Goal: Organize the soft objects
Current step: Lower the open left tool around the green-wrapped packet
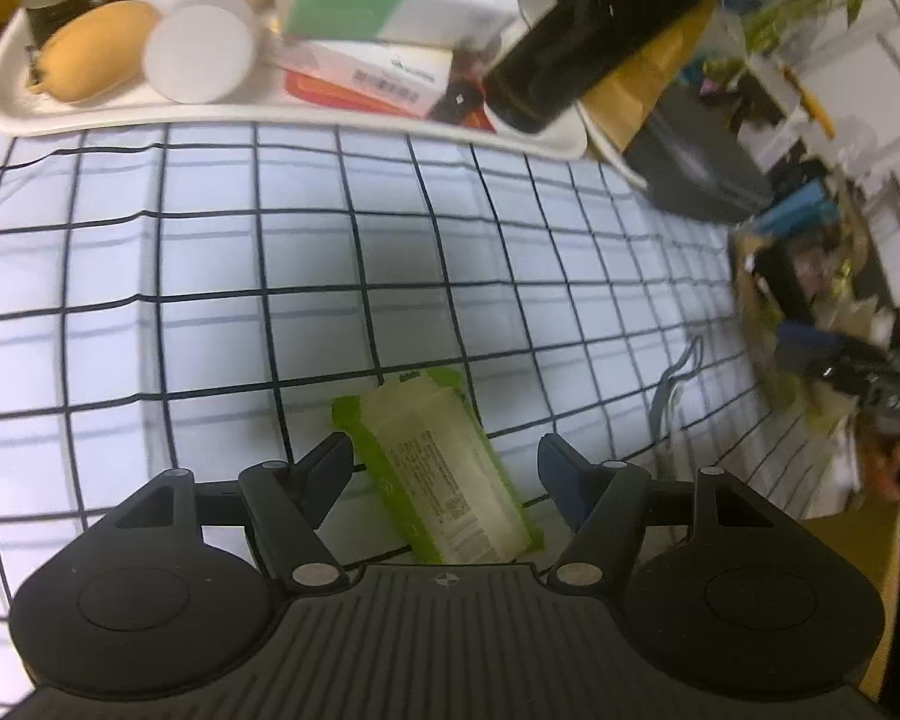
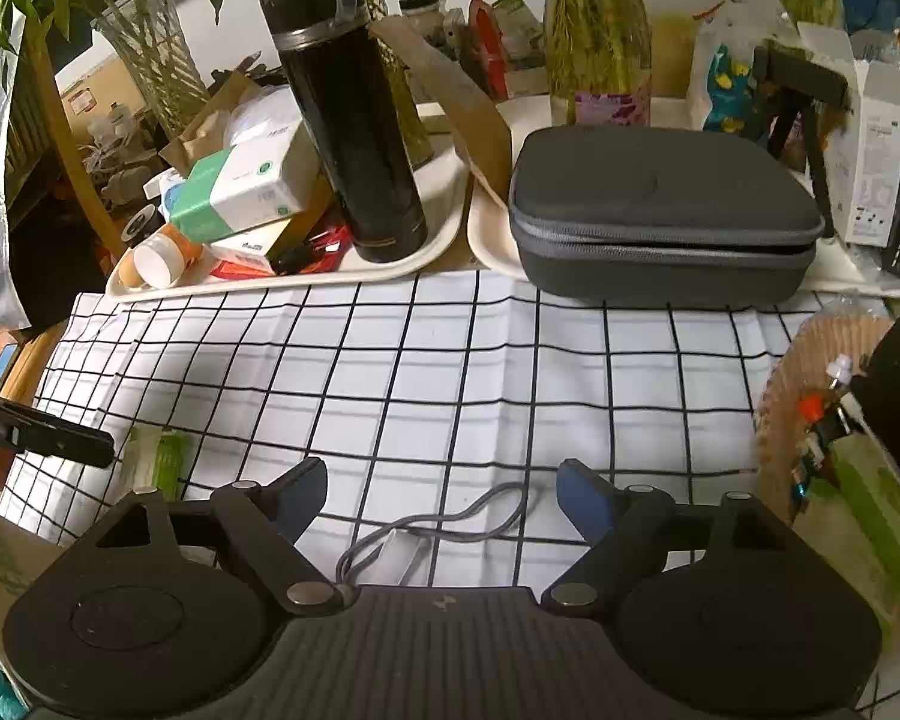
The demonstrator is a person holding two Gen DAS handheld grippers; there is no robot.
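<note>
1. Left wrist view: my left gripper (image 1: 447, 471) stood with jaws apart, a soft, crinkly green wipes pack (image 1: 444, 474) lying slantwise between them on the checked cloth (image 1: 210, 276).
2. My right gripper (image 2: 441, 495) was spread wide too, a limp grey cord loop (image 2: 450, 525) between its fingers.
3. Ahead, a cream tray (image 2: 432, 252) held a glossy black flask (image 2: 354, 120) and boxes; right of it lay a grey zip case (image 2: 660, 210).
4. Bare cloth lay between my jaws and the trays.
</note>
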